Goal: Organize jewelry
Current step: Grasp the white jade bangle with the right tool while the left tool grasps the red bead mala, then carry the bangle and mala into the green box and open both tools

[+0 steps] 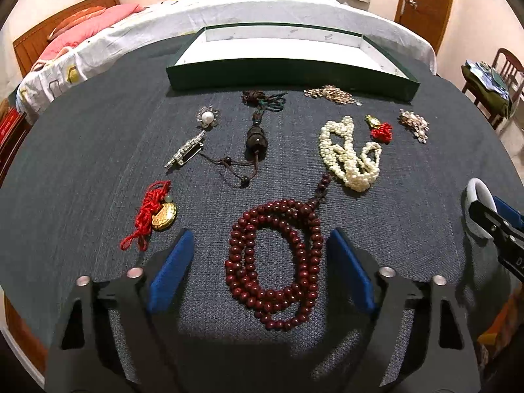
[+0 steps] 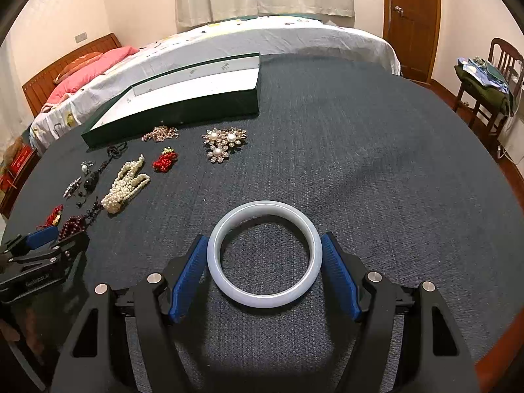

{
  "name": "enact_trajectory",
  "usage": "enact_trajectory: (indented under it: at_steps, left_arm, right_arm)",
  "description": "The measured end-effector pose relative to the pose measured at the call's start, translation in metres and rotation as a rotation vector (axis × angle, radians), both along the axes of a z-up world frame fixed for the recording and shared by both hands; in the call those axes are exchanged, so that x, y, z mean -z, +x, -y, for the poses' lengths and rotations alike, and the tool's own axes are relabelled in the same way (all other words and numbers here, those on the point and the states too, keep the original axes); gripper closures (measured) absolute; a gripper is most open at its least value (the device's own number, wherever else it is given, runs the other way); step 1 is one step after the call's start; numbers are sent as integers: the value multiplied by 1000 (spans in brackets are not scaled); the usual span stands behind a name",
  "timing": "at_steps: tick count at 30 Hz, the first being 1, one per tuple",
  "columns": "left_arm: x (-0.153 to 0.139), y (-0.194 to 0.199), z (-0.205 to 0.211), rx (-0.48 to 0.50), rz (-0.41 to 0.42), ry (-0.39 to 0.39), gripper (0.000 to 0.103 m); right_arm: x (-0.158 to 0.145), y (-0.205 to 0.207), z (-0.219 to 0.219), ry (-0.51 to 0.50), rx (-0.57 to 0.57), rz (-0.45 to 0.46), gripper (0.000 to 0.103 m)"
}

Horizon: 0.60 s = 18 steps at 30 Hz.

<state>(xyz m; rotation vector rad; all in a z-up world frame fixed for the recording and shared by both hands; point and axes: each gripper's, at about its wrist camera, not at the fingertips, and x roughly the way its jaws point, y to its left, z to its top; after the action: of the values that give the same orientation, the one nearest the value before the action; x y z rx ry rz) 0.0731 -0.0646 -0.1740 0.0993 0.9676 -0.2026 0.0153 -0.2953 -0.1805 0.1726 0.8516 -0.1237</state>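
My left gripper [image 1: 258, 245] is open, its blue pads on either side of a dark red bead necklace [image 1: 275, 262] lying on the dark cloth. My right gripper [image 2: 264, 245] is shut on a pale jade bangle [image 2: 264, 255], both pads touching its rim. The bangle also shows in the left wrist view [image 1: 479, 206]. A green box with white lining [image 1: 288, 59] stands open at the back, and it shows in the right wrist view [image 2: 183, 98]. A pearl necklace [image 1: 350, 154], a dark pendant on cord [image 1: 257, 139] and brooches lie between.
A gold locket on red cord [image 1: 157, 216], a rhinestone clip [image 1: 185, 149], a pearl flower brooch [image 1: 207, 117], a small red knot charm [image 1: 381, 129], a crystal brooch [image 1: 414, 124] and a gold chain [image 1: 330, 93] lie on the cloth. A bed stands behind, a chair [image 2: 491, 78] at right.
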Motion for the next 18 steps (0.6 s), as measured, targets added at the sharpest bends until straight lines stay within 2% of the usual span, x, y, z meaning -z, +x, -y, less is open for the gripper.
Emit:
enact_trajectory:
  at_steps: [1, 3, 4, 8, 12, 18]
  left_arm:
    - [-1, -1, 1, 6, 5, 2, 36]
    - [-3, -3, 2, 21, 7, -1, 51]
    - [-3, -4, 2, 29, 6, -4, 54]
    - [-5, -7, -1, 48, 8, -14, 78]
    - [-5, -7, -5, 44, 7, -21, 86]
    - [-7, -7, -7, 46, 0, -46, 86]
  right_arm:
    - [1, 0, 0, 2, -1, -1, 35]
    - [2, 0, -1, 7, -3, -3, 35]
    - [2, 0, -1, 7, -4, -2, 35]
    - [0, 0, -3, 7, -12, 4, 35]
    - [-1, -1, -7, 10, -24, 8, 35]
    - [-5, -2, -10, 12, -33, 20, 35]
